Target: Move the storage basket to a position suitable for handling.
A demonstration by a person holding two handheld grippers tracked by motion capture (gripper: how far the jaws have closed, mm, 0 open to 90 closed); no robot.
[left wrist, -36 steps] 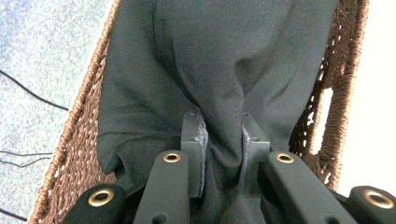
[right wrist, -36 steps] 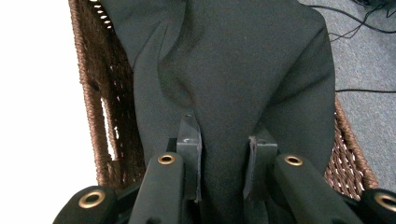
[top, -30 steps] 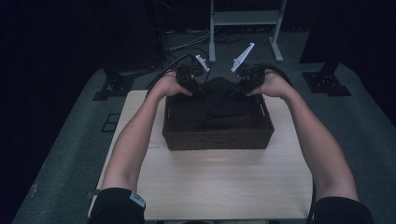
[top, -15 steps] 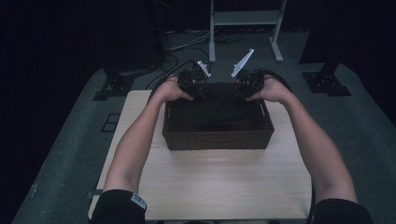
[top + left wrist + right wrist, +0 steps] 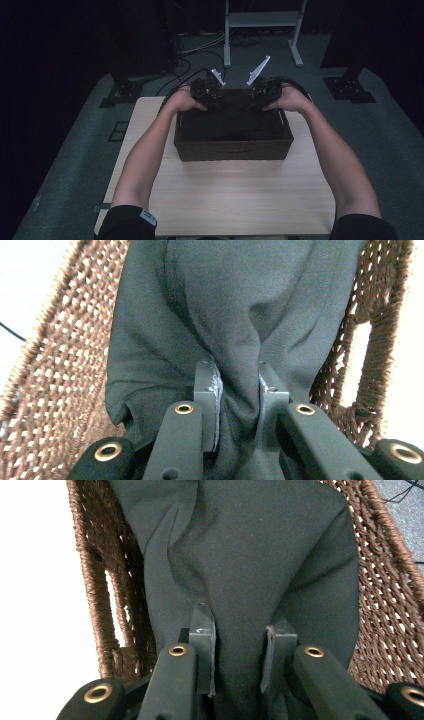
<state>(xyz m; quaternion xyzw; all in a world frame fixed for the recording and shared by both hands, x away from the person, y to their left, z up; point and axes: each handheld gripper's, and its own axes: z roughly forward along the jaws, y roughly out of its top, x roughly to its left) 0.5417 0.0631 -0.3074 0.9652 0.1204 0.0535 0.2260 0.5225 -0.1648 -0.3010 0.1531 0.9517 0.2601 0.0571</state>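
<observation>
Dark grey garment (image 5: 232, 122) lies down inside the wicker basket (image 5: 232, 150), which sits on the pale wooden table (image 5: 230, 195) toward its far edge. Left gripper (image 5: 206, 92) and right gripper (image 5: 264, 90) are both at the basket's far rim, one toward each end, so the cloth's long axis runs left–right between them, along the basket's length. Neither hand is nearer; the hold looks symmetric. Left gripper view: jaws narrowed onto a bunched fold of the cloth (image 5: 237, 340), fabric pinched between the pads (image 5: 212, 390), woven wall on both sides. Right gripper view: jaws likewise have a ridge of the same cloth (image 5: 240, 570) between them, though the gap reads a little wider and the pinch less tight. The high view gives the layout but the garment is near black there — the grip itself is legible from the gripper views alone. Judgement: the coming move is either letting go or a level lift, both ends together.
</observation>
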